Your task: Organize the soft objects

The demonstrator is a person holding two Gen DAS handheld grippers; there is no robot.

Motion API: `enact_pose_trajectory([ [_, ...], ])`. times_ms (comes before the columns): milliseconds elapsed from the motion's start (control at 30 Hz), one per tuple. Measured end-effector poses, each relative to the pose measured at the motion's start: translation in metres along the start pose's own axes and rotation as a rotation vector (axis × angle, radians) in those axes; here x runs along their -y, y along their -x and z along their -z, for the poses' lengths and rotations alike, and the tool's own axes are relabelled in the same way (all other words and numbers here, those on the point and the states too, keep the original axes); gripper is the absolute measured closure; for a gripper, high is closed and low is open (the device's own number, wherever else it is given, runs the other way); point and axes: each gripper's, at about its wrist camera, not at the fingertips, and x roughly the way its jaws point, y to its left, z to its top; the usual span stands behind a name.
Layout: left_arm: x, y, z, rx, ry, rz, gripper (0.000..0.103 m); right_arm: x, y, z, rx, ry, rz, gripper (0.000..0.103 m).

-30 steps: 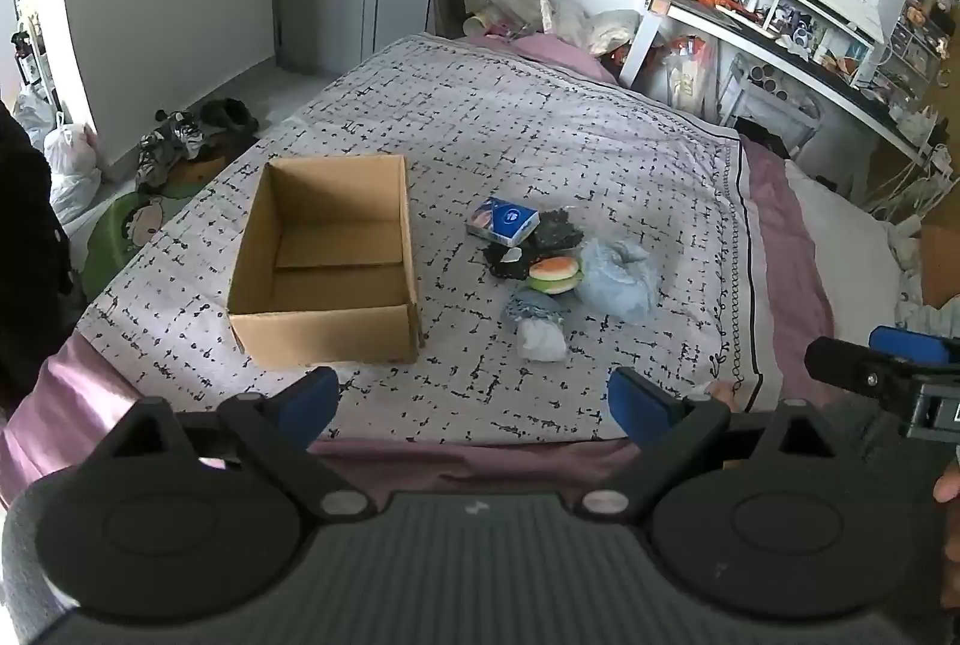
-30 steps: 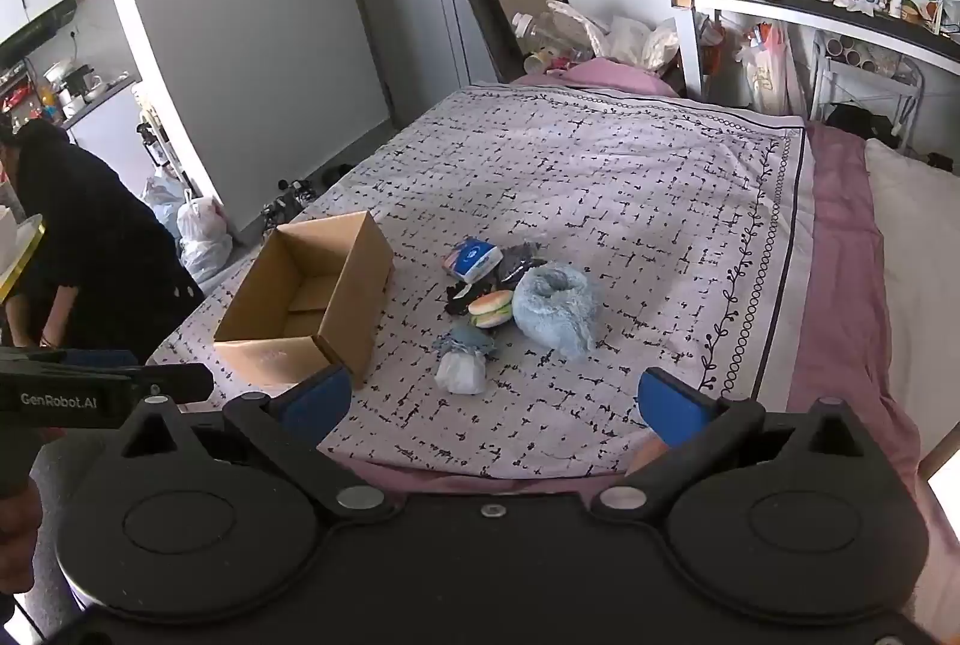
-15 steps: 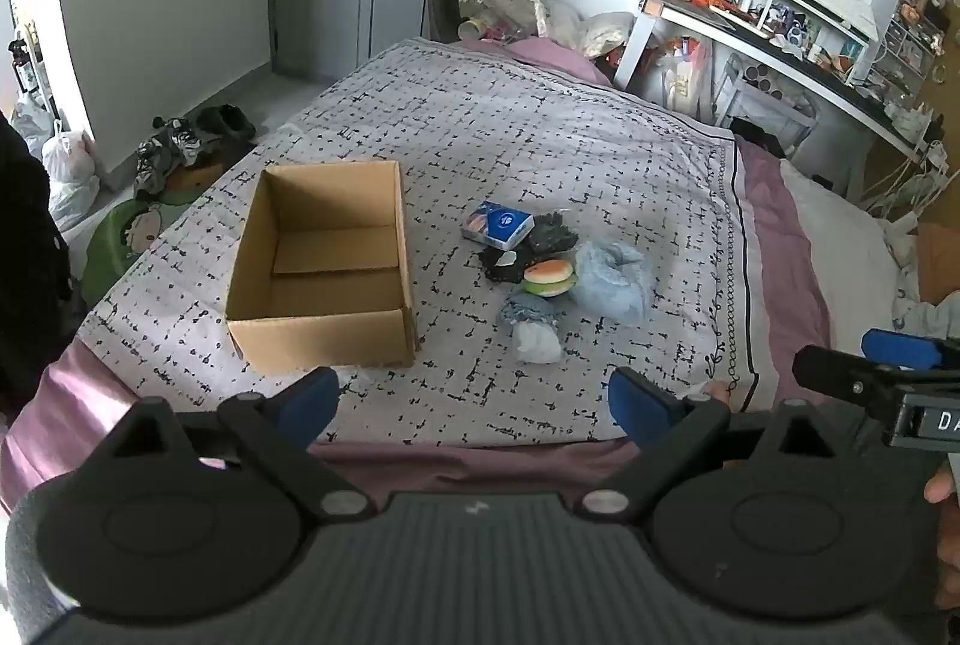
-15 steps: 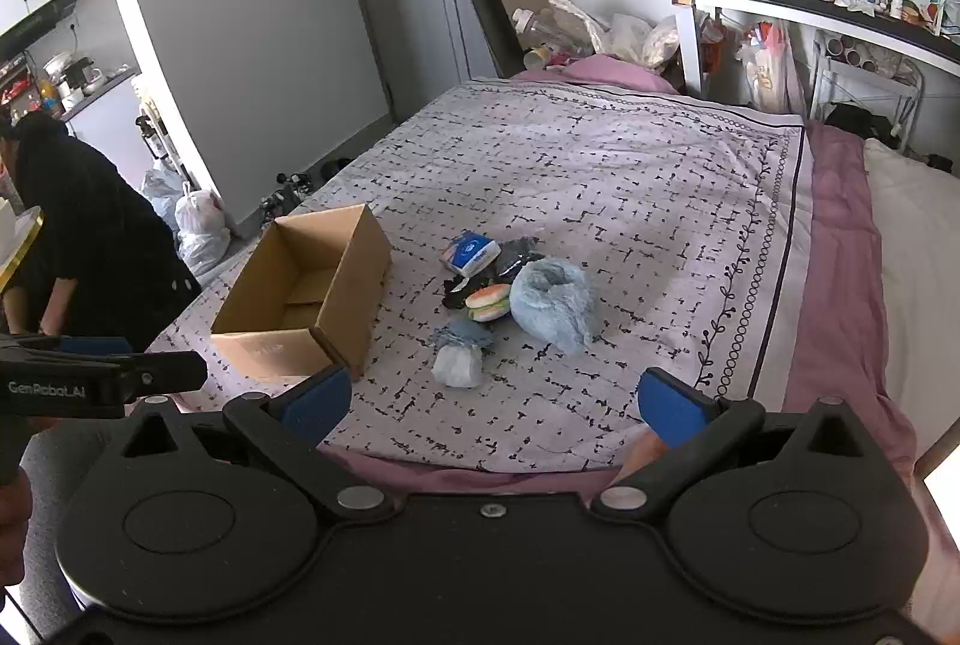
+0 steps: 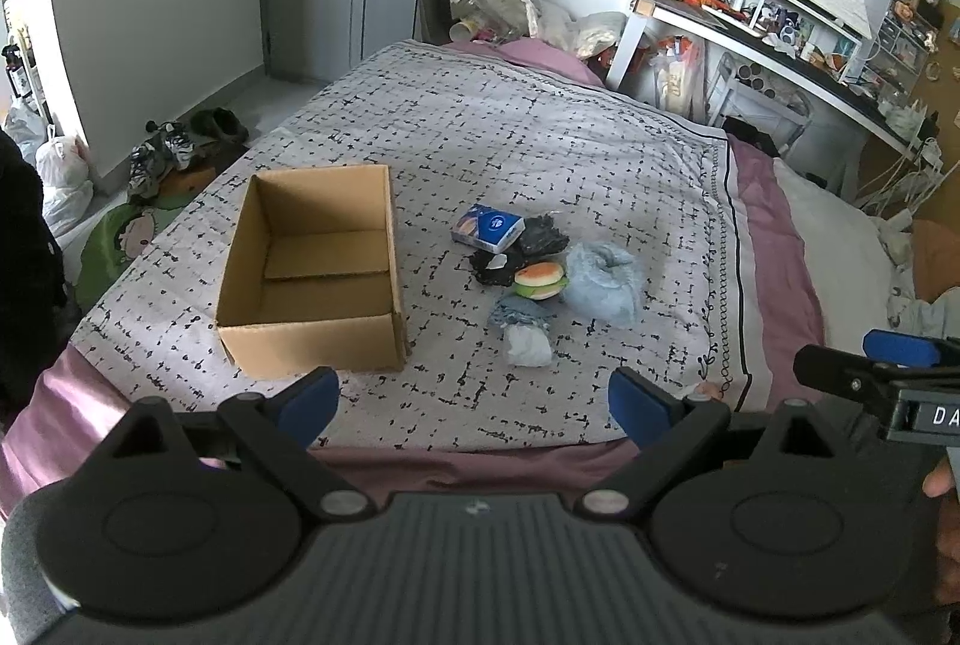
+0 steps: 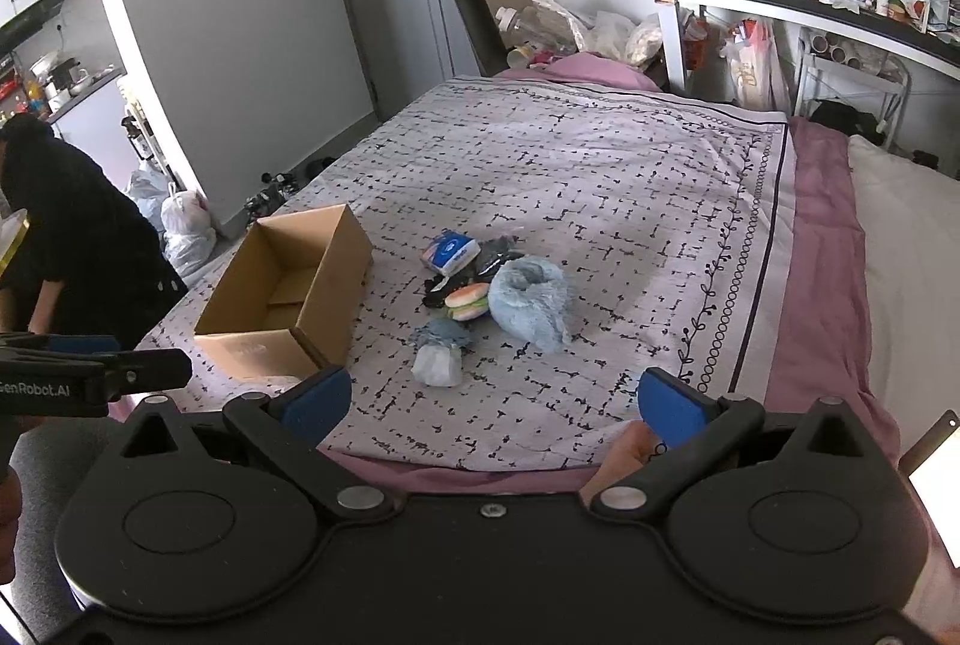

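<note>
Closer now, both cameras have crept toward the soft pile [image 5: 543,279] at twelve o'clock on the bed [image 5: 540,135]. I see the cardboard box [image 5: 312,279] at ten o'clock, seemingly empty; nothing sorted. Left gripper [image 5: 474,399] and right gripper [image 6: 489,399] gape, empty.

Black left gripper [image 5: 474,399], blue fingertip pads [image 5: 312,396], silver screws

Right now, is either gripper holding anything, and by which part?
Nothing is held. The left gripper and right gripper are both open over the near edge of the bed, short of the pile of soft things.
</note>
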Motion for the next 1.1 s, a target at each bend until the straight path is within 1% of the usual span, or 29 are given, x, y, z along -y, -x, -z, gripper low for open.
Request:
enact_pose_trajectory([
  [1100, 0.0002, -0.0074, 0.0002, -0.005, -0.003, 0.013, 0.007, 0.0029, -0.0054, -0.0016, -0.018, -0.006, 0.017, 0.000],
])
